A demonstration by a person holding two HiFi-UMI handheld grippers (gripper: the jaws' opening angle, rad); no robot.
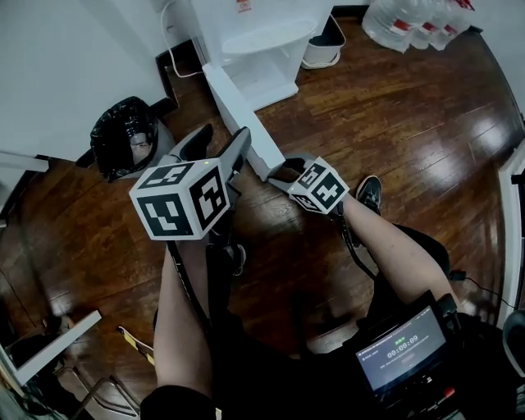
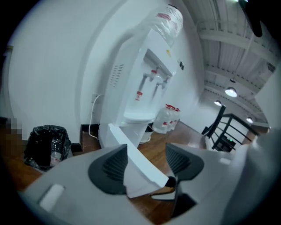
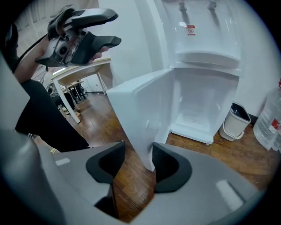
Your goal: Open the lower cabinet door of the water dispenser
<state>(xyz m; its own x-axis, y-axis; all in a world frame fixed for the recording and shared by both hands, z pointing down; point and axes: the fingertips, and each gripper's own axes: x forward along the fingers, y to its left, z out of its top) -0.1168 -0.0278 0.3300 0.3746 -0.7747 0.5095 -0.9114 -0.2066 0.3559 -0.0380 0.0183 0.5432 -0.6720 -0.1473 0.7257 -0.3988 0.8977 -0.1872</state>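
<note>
No word can be read for certain. The small screen (image 1: 402, 351), well behind the fingers and close to the person's body, shows green digits set out like a timer, too small to read. A red label (image 3: 190, 30) sits on the front of the water dispenser (image 3: 206, 66), high beyond the right gripper's (image 3: 137, 154) fingers (image 3: 169, 165) and above the open lower cabinet door (image 3: 145, 105); its print is a blur. Red bands ring the water bottles (image 1: 414, 20) far past the fingertips, also unreadable. Black-and-white square markers, not letters, cover the cube (image 1: 182, 199) on the left gripper (image 2: 147, 158) and the one on the right
</note>
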